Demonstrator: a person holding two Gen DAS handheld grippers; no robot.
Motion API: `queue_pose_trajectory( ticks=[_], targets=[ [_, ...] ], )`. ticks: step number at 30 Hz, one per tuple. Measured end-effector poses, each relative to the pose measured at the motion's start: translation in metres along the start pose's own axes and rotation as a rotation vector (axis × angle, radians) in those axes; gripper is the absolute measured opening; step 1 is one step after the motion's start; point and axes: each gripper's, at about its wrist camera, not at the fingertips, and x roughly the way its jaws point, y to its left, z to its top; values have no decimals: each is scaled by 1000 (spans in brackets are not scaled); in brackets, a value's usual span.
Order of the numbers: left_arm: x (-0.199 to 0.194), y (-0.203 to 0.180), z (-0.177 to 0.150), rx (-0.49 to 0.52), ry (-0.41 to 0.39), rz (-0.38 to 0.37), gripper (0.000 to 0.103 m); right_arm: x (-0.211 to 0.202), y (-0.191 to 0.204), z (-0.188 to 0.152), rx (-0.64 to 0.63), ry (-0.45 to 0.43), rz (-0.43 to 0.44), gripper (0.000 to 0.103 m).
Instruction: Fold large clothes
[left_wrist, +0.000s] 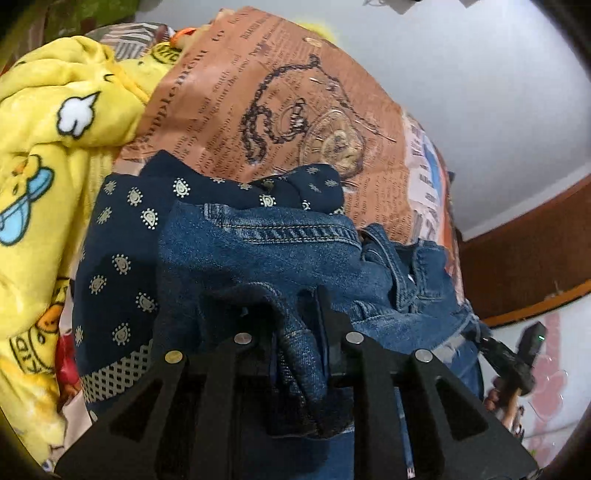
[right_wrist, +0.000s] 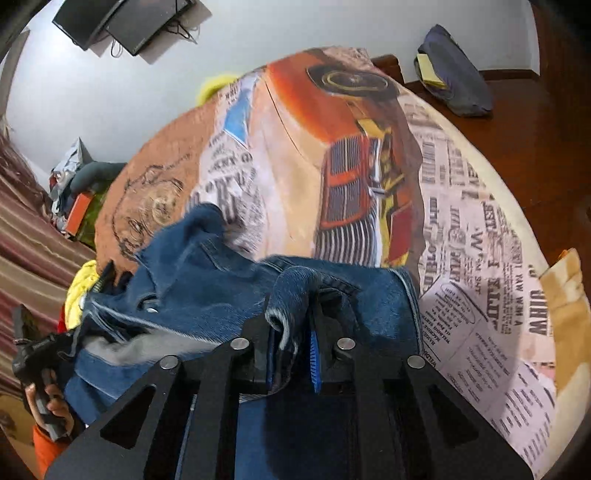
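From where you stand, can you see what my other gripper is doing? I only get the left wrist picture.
Observer: The right gripper is shut on a fold of the jeans, just like your left gripper.
Operator: What's on the bed past the jeans?
Observer: A big orange car is printed on the bedsheet.
Operator: Anything on the wall?
Observer: Two dark screens are mounted up high.
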Motion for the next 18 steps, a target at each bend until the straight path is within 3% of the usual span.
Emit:
queue_pose_trajectory(
  ticks=[4,8,10,12,14,18],
  targets=[
    [-20,-12,0,57,31,-2,21,-21,4,-1,-39,-17,-41,25],
    [-49,-36,-6,150,-15,64,27,-66,23,-1,-158,-68,-136,35],
    [-65,-51,-13,215,-70,130,38,-83,31,-7,-207,-92,-143,41],
    [-85,-65,-21,283,-182,243,77,-100,44,-19,-270,-96,-128,42],
    [-106,-76,-35,341,-283,273,87,-111,58,-35,-334,-93,-121,45],
    [-112,-93,-59,430,-259,262,88,-113,81,-67,-433,-78,-119,54]
  ],
)
